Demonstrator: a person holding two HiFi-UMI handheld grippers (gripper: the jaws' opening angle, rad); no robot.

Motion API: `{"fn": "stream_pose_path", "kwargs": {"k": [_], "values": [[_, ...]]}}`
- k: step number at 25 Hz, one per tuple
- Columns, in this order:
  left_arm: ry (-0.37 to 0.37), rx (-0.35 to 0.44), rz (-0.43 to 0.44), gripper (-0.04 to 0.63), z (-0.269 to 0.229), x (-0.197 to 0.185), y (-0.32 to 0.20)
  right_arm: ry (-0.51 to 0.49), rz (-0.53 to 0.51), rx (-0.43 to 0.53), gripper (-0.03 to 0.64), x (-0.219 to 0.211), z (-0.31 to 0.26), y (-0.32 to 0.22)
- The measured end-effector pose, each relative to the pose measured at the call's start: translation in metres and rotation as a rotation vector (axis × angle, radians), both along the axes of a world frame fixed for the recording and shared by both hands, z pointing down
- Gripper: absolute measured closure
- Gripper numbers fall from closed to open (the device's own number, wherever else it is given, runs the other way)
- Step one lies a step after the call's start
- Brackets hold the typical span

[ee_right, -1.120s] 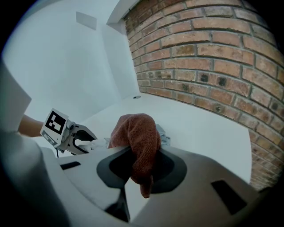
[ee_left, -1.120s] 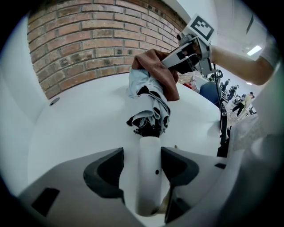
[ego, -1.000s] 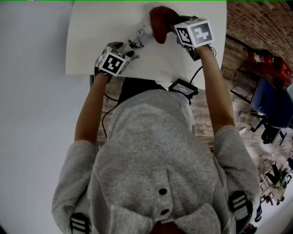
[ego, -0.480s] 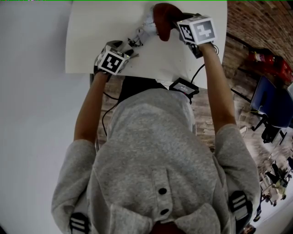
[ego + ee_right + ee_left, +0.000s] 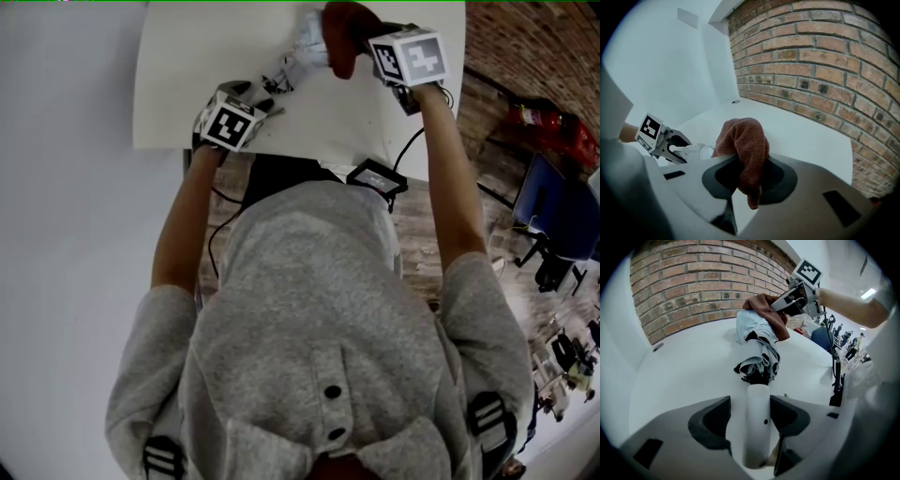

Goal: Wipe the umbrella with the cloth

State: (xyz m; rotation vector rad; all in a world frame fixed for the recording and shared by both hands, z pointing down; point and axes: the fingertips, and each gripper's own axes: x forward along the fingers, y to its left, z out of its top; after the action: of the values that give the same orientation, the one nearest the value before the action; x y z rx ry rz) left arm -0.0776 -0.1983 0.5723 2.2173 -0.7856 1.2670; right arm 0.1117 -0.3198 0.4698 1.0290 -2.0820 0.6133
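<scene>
My left gripper (image 5: 756, 414) clamps the umbrella (image 5: 758, 345) by its stiff white handle (image 5: 757, 437), the one firm hold on this light, floppy folded thing over the table (image 5: 684, 376) at my 12 o'clock, while my right gripper (image 5: 749, 180) pinches the soft cloth (image 5: 743, 140), seemingly pressed on its far canopy.

The umbrella (image 5: 298, 58) lay on the table (image 5: 187, 75), slanting from the near edge toward the far edge; its handle end sat clamped between the jaws of the left gripper (image 5: 261, 97), just inside the near edge; the cloth (image 5: 345, 33) rested on the umbrella's far end, by the far edge, pinched in the jaws of the right gripper (image 5: 367, 47), which came in from the right; a brick wall (image 5: 703, 291) stood behind the table's far edge; a small box (image 5: 375, 178) hung just off the near edge, right of the left gripper.
</scene>
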Motion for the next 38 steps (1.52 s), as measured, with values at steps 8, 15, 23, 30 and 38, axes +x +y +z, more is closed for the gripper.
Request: {"fn": "stream_pose_path", "kwargs": {"k": [8, 15, 23, 30, 38], "values": [[-0.025, 0.030, 0.007, 0.328, 0.001, -0.005, -0.004, 0.069, 0.022, 0.030, 0.535, 0.016, -0.009, -0.013], [-0.010, 0.033, 0.010, 0.328, -0.006, -0.002, -0.004, 0.131, 0.058, 0.091, 0.537, 0.033, -0.031, -0.038], [-0.004, 0.038, 0.014, 0.328, -0.011, -0.002, -0.003, 0.169, 0.063, 0.167, 0.537, 0.032, -0.059, -0.051], [-0.008, 0.034, 0.007, 0.328, -0.009, -0.003, -0.002, 0.171, -0.009, 0.150, 0.537, 0.009, -0.042, -0.025], [-0.014, 0.034, -0.001, 0.328, -0.008, -0.004, -0.002, 0.128, -0.073, 0.096, 0.537, -0.028, -0.017, 0.005]]}}
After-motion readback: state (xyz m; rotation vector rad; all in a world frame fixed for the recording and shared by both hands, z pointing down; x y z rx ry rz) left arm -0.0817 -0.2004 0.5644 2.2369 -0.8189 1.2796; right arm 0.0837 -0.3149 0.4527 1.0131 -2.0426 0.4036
